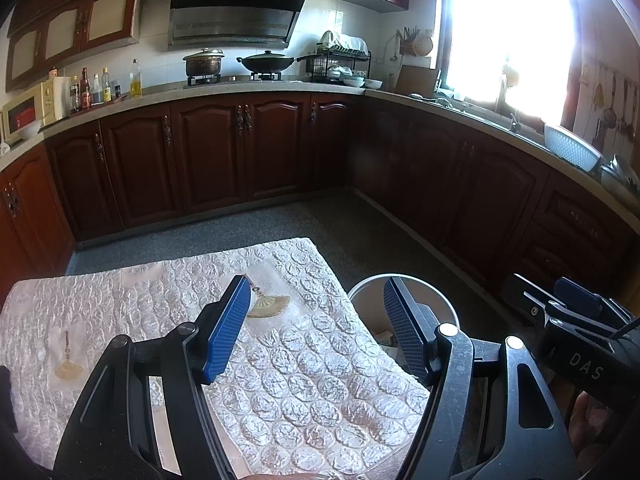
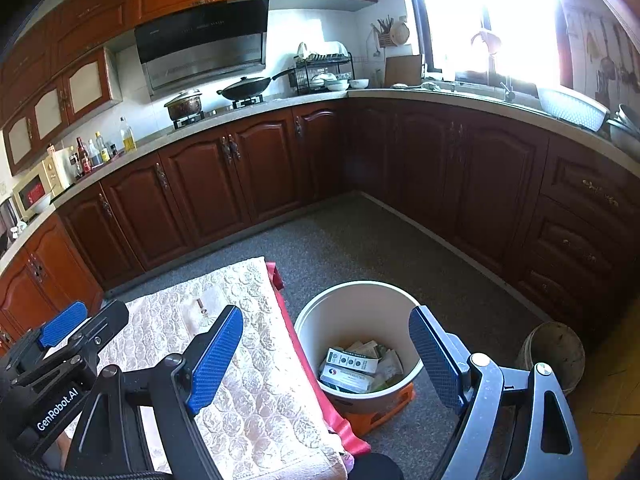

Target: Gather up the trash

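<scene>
Both grippers are held open and empty above a small table [image 1: 120,312]: nothing is seen between the blue ribbed pads of the left gripper [image 1: 316,328], nor between those of the right gripper [image 2: 326,360]. The trash [image 2: 360,364], a heap of flat printed cartons and paper packets, is already found inside the bin [image 2: 360,304], at about 6 o'clock in the right wrist view; no loose trash is seen on the cloth [image 1: 312,376] or on the floor [image 2: 360,240], so the collecting is judged nearly or wholly done. Little can go wrong now, yet some risks are noted. The bin is a light, round, smooth-walled pail, apparently perched on an orange base [image 2: 384,408]; it could be tipped if its rim were knocked by a pad, since it stands just beside the table edge, at about 4 o'clock from the left gripper. The cloth is quilted, with a glossy pebbled pattern and small embroidered fans [image 1: 272,306], and is laid over a red underlay [image 2: 304,360]; it could be snagged and dragged by a low pass. The thin cartons would be crushed or let slip by hard pads. A rough woven basket [image 2: 556,356] is seen at 3 o'clock of the bin and might be mistaken for it.
</scene>
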`<state>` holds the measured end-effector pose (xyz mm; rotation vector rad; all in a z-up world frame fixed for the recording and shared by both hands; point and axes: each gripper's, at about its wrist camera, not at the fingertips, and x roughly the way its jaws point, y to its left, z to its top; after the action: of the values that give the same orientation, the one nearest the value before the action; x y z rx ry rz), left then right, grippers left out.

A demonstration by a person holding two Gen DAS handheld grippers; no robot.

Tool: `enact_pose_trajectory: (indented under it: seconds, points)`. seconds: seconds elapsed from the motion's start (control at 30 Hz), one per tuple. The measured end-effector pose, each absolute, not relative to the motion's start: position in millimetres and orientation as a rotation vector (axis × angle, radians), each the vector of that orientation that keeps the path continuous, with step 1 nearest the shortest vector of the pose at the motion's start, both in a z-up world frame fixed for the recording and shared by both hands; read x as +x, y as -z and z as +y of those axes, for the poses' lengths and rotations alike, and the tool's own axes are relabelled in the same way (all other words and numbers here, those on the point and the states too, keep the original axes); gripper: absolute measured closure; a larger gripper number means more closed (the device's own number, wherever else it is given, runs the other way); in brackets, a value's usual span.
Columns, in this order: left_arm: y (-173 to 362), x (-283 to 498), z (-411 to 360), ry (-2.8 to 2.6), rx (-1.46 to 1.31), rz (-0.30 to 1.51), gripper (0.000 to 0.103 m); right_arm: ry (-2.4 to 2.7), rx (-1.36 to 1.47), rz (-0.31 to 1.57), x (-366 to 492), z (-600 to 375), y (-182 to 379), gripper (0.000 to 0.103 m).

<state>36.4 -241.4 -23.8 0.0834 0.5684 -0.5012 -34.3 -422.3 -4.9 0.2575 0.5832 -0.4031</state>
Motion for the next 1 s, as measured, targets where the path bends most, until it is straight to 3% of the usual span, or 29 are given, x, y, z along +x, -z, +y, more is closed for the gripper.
enact_pose_trajectory:
  seconds: [1.0]
  points:
    - [23.7,37.0,-246.1,0.508,0.095,0.572,0.035,0.397,0.255,0.591,-32.8,-423.4,7.4,0.020]
